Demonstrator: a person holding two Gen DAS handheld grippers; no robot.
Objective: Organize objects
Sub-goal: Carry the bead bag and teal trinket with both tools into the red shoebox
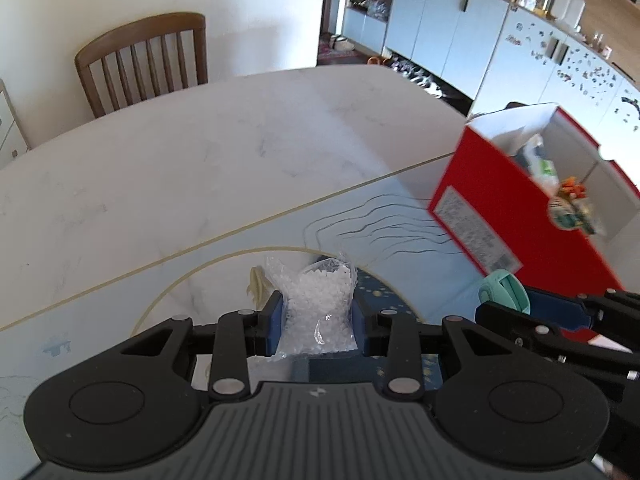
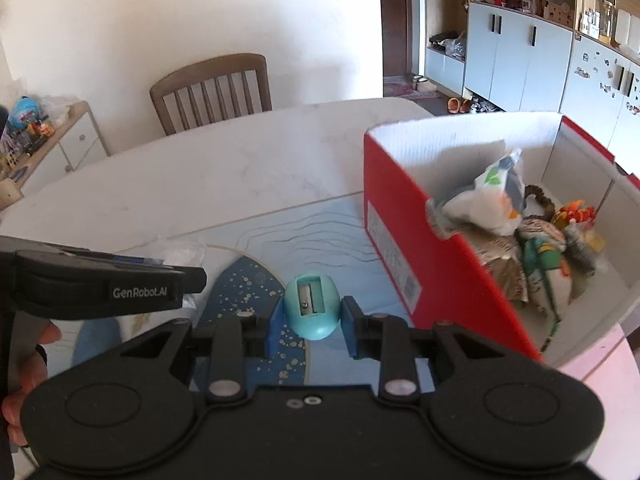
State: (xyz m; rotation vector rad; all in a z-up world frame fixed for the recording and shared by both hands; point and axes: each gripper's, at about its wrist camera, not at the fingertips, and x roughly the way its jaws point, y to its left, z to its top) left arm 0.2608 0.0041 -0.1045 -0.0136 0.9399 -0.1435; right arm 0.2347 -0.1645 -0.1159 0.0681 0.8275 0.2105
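The only writing that reads clearly is "GenRobot.AI" in white on the black side of the left hand-held gripper (image 2: 192, 276), seen from the right wrist camera; a person's fingers (image 2: 28, 356) wrap its handle at the left edge. The open red cardboard box with a white inside (image 2: 404, 216) carries a white printed label (image 2: 400, 256) on its near side, but the print is too small to read.

The left hand-held gripper (image 1: 318, 316) is clamped on a small clear plastic bag of white granules (image 1: 320, 308), its blue pads pressing the bag from both sides. The bag stands upright between them, long axis pointing away from the camera, crinkled top outward, over the pale blue patterned mat (image 1: 400, 208) on the white marbled tabletop (image 1: 200, 152).

The right hand-held gripper (image 2: 308, 320) is clamped on a turquoise egg-shaped pencil sharpener (image 2: 312, 308). Its long axis runs along the fingers, narrower end toward the camera, and the face with the blade and screw looks up at the lens. It is just left of the box's near corner.

The box stands at the right on the mat, holding a white pouch with green leaf marks (image 2: 488, 196) and other mixed items. A brown wooden slatted chair (image 2: 212, 92) stands at the far side of the tabletop.
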